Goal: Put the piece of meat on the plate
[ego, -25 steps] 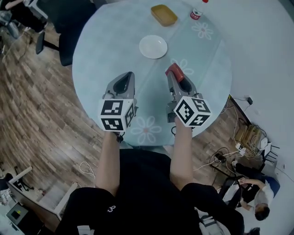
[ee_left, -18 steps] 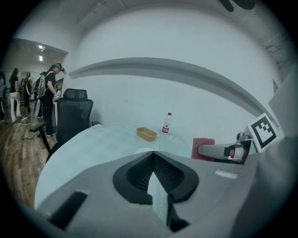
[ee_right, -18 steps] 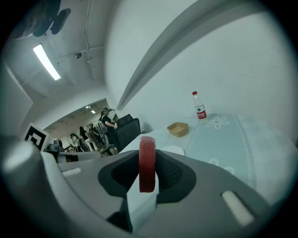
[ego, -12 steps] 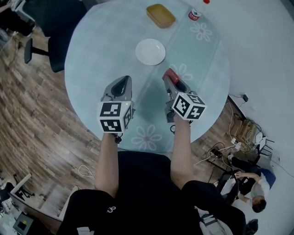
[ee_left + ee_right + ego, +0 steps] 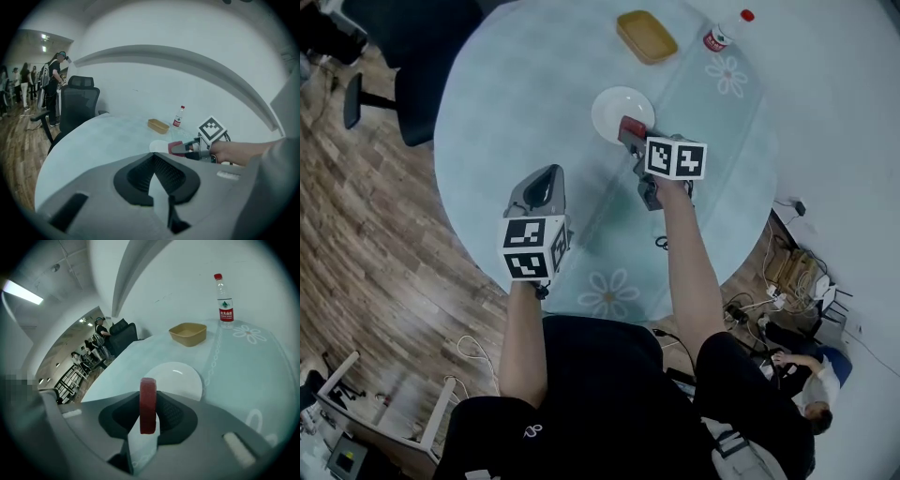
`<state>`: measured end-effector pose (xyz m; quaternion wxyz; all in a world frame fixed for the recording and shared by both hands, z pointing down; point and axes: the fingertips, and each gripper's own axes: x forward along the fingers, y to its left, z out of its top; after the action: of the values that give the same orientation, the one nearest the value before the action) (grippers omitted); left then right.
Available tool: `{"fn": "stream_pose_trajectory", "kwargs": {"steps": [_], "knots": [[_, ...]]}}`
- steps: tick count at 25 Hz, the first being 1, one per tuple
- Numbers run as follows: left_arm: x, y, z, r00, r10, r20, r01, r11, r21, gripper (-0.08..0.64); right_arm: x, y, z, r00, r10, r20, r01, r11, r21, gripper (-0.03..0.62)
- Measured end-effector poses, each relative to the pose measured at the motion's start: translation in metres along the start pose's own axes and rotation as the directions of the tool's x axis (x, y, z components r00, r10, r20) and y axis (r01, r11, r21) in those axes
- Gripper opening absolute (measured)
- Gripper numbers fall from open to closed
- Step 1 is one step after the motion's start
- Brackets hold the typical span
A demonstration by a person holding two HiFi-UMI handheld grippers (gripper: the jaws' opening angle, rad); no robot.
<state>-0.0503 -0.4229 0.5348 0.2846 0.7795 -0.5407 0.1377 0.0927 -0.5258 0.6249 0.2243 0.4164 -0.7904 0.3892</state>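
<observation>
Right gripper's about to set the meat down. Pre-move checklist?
1. Meat clamped in right gripper: ok, it stands on edge between the jaws.
2. Plate bare: ok, nothing on it.
3. Meat over the plate: cannot tell. The head view shows it at the plate's near edge, while the right gripper view shows most of the plate ahead of it.
4. Height above the plate: cannot tell.
5. Left gripper out of the way: ok, empty, back at the near side of the table.
6. Bowl and bottle clear of the plate: ok, both sit beyond it.
</observation>
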Motion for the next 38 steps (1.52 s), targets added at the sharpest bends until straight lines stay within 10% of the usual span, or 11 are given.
{"fn": "stream_pose_trajectory", "kwargs": {"steps": [13, 25, 32, 35, 38], "knots": [[0.006, 0.006, 0.002, 1.000, -0.015, 0.003, 0.015, 0.999, 0.043, -0.006, 0.062, -0.008, 0.021, 0.987, 0.117, -0.109, -0.088, 0.967, 0.237, 0.110], [-0.008, -0.015, 0.011, 0.999, -0.028, 0.032, 0.025, 0.997, 0.069, -0.006, 0.039, -0.045, 0.022, 0.987, -0.098, -0.124, 0.118, 0.978, 0.169, 0.276], [-0.030, -0.041, 0.031, 0.993, -0.060, 0.104, 0.053, 0.996, 0.070, -0.006, -0.032, -0.019, 0.057, 0.987, -0.059, 0.148, 0.028, 0.979, 0.203, 0.196], [-0.038, -0.053, 0.045, 0.986, -0.066, 0.150, 0.057, 0.996, 0.065, -0.006, -0.076, 0.008, 0.073, 0.948, -0.012, 0.319, -0.040, 0.987, 0.156, 0.006], [-0.042, -0.065, 0.062, 0.977, -0.071, 0.202, 0.066, 0.997, 0.029, -0.006, -0.107, 0.055, 0.078, 0.896, 0.159, 0.414, -0.201, 0.978, 0.060, 0.006]]}}
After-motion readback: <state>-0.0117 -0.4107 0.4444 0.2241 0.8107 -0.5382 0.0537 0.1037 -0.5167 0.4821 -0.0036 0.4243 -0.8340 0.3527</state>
